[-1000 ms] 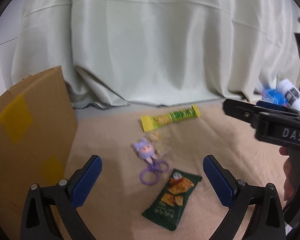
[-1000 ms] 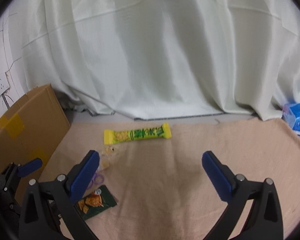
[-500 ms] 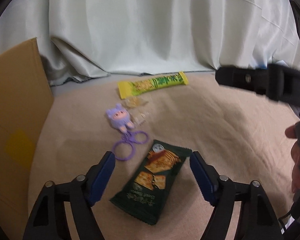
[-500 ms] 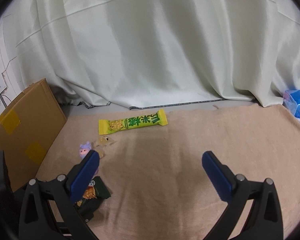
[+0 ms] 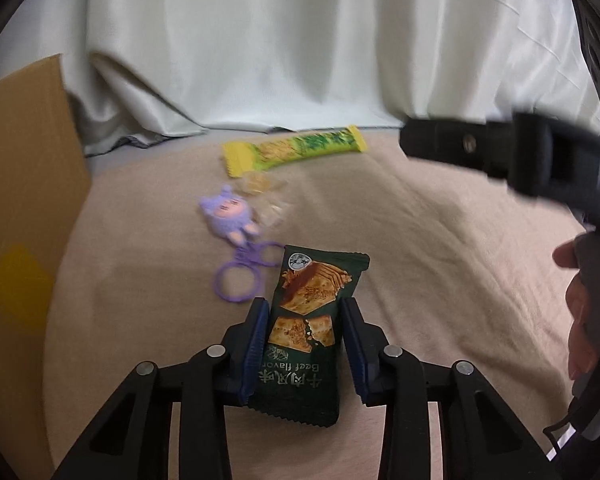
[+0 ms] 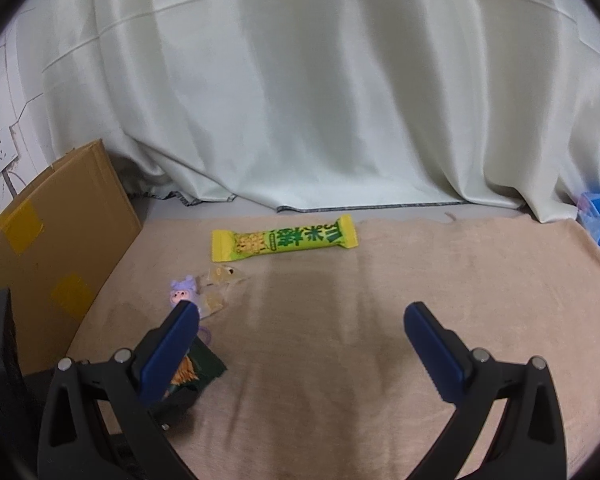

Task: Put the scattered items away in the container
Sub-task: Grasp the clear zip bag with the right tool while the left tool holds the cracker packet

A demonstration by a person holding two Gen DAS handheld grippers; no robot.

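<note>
— Pale curtain (image 6: 300, 100) behind, beige cloth (image 6: 380, 320) underfoot, cardboard box (image 6: 52, 256) at your left: where do you stand?

— A second ago your left gripper (image 5: 305, 344) hung wide open above the clutter. Now its pads have closed in against the green cracker packet (image 5: 306, 332), which seems still to lie on the cloth. So the first item looks gripped.

— And the rest?

— Your right gripper (image 6: 300, 344) gapes, empty. The yellow bar (image 6: 284, 238), purple keychain (image 5: 230, 216) and small clear sweets (image 5: 260, 184) still wait outside the box.
</note>
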